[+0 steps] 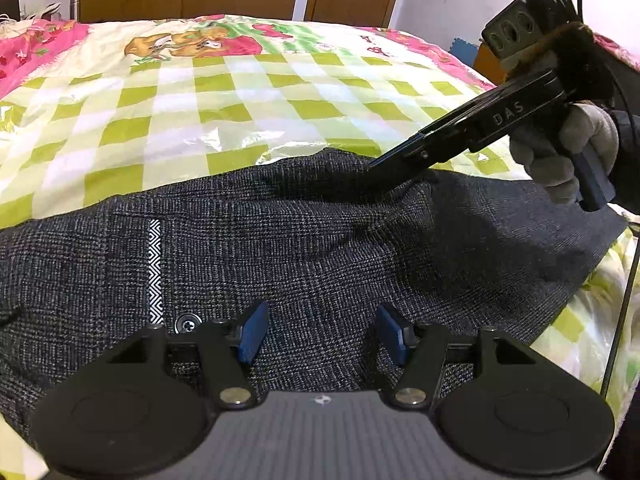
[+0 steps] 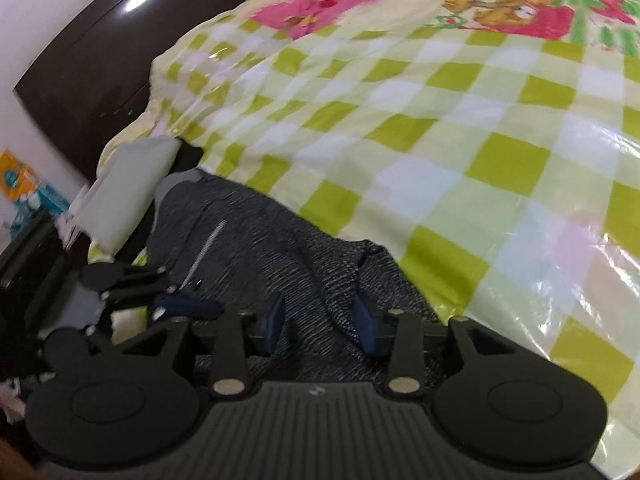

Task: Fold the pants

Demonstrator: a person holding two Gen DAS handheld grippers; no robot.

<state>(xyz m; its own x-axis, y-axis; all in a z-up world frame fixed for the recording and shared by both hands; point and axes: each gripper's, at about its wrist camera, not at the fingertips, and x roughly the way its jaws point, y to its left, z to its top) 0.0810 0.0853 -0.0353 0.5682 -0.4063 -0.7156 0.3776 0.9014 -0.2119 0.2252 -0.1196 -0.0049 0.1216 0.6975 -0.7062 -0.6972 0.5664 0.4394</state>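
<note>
The letters "DAS" point(image 1: 509, 114) are stamped on the arm of the right gripper point(image 1: 380, 166). No other words can be read. A white zigzag strip point(image 1: 155, 270) runs down the pants point(image 1: 300, 240), with a metal snap point(image 1: 188, 324) just below it.

The pants are dark grey with a fine check. They lie flat across the near edge of the bed, on a shiny cover point(image 1: 240, 120) with green and white squares.

The left gripper point(image 1: 320, 334) hangs low over the pants. Its two blue pads point(image 1: 252, 338) are wide apart and hold nothing.

In the left view, the right gripper comes in from the right, held by a gloved hand point(image 1: 560, 152). Its tips touch a raised fold at the far edge of the pants. That view does not show if they pinch it. In the right view, its blue pads point(image 2: 362, 322) are apart, with bunched cloth between them. Whether the pads squeeze the cloth cannot be told.

Past the far edge of the pants, the cover stretches wide. A pale pillow point(image 2: 128, 188) lies by the dark headboard point(image 2: 80, 64), near one end of the pants.
</note>
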